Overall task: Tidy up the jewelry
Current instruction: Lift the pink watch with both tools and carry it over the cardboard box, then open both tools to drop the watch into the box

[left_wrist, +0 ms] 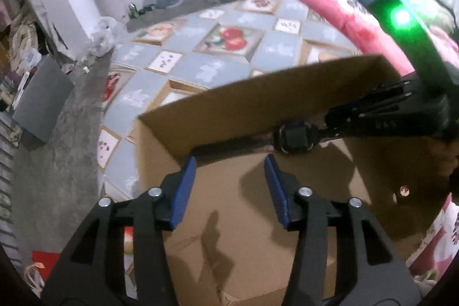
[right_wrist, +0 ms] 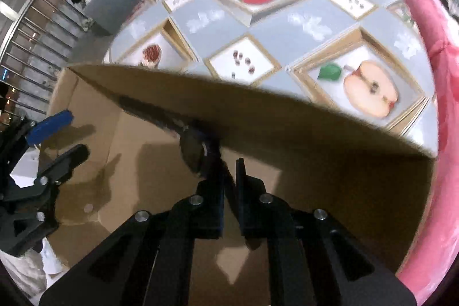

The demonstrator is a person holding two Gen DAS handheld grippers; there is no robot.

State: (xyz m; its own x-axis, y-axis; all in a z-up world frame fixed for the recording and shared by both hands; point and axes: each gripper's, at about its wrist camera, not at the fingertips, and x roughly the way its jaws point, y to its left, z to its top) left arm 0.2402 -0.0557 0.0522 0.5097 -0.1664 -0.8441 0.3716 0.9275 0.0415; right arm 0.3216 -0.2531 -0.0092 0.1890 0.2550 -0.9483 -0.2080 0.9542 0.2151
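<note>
A black watch [left_wrist: 295, 138] with a long dark strap hangs over the open cardboard box [left_wrist: 258, 96], close to its far wall. My right gripper [right_wrist: 229, 165] points down into the box and is shut on the strap just behind the watch [right_wrist: 193, 154] face; the strap's free end trails up-left. In the left wrist view the right gripper [left_wrist: 321, 131] reaches in from the right. My left gripper [left_wrist: 229, 162] stands open over the box floor, its blue pads apart with nothing between them, just below the watch. In the right wrist view the left gripper [right_wrist: 67, 135] shows at the box's left end.
The box [right_wrist: 315, 134] sits on a grey mat [right_wrist: 287, 27] with fruit pictures. A pink bolster [right_wrist: 441, 134] runs along the right. A small round spot [left_wrist: 404, 190] lies on the box floor. A grey case [left_wrist: 43, 102] stands on the concrete floor at left.
</note>
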